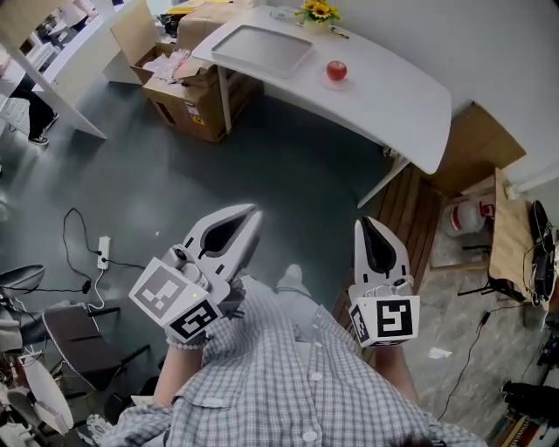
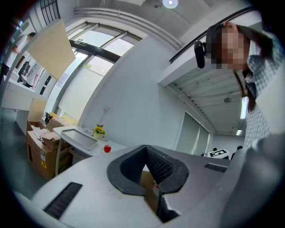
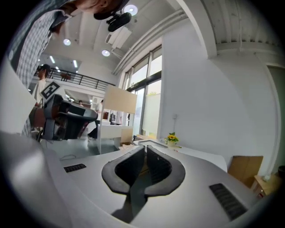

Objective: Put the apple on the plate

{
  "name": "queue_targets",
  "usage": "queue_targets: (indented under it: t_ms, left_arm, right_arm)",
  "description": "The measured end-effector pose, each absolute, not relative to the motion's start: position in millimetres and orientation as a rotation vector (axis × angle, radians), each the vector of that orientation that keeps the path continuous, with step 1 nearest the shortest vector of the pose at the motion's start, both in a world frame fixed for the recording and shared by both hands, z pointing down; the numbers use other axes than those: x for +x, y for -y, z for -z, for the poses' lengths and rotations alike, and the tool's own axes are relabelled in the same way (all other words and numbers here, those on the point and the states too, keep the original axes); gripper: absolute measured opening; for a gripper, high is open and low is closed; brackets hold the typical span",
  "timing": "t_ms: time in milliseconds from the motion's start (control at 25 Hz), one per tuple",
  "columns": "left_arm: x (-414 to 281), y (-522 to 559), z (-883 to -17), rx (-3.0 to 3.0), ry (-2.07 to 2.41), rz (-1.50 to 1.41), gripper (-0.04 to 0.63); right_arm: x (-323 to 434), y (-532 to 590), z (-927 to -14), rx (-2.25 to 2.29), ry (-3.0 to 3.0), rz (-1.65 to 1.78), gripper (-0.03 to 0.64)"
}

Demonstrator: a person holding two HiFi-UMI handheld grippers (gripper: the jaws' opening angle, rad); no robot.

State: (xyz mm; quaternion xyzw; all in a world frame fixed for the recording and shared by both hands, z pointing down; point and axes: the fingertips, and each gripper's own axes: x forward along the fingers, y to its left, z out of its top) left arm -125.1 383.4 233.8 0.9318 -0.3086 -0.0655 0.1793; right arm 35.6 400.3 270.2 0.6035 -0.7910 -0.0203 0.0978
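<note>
One small red round apple (image 1: 336,71): sits on the white curved table top (image 1: 393,100), well apart from both grippers; it also shows as a red dot in the left gripper view (image 2: 107,148).
Shallow pale grey rectangular tray (image 1: 262,45): on the same table, near the apple on its left, not touching it.
Yellow sunflowers in a small pot (image 1: 317,10): at the table's far edge, behind the tray and the apple.
Brown cardboard boxes (image 1: 188,92): on the grey floor beside the table's left end.
Left gripper (image 1: 250,213): held low in front of the person's checked shirt (image 1: 279,367), jaws closed tip to tip, nothing between them.
Right gripper (image 1: 368,223): alongside, jaws pressed together, empty.
</note>
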Motion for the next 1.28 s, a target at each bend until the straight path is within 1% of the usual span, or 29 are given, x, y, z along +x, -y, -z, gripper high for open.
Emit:
queue_targets:
  t_ms: [360,640,800,1080,1280]
  left_arm:
    - [-100.6,-321.5,-225.8,2.615,0.997,0.197,0.009]
    - [-78.2,-291.2,-219.8,2.612,1.043,0.235,0.009]
    - [-82.1,-279.5,-227.8,2.581,1.069,0.231,0.009]
    - [-81.8,-258.5,-238.5,2.547,1.088,0.235,0.009]
    - [-76.2,-227.7,-242.7,2.565,1.045,0.222,0.009]
  right_arm:
    - [51.1,-322.9,-265.4,1.636,2.43,0.136,0.029]
    - [83.3,-287.3,-264.6,1.631,2.427,0.141,0.029]
    - [82.3,-269.9,-272.7,1.626,2.426,0.09,0.029]
    - [78.9,-256.7,-283.9,1.564,2.431,0.119,0.029]
    - [84.6,-230.8,-289.0,1.603,2.401,0.101,0.029]
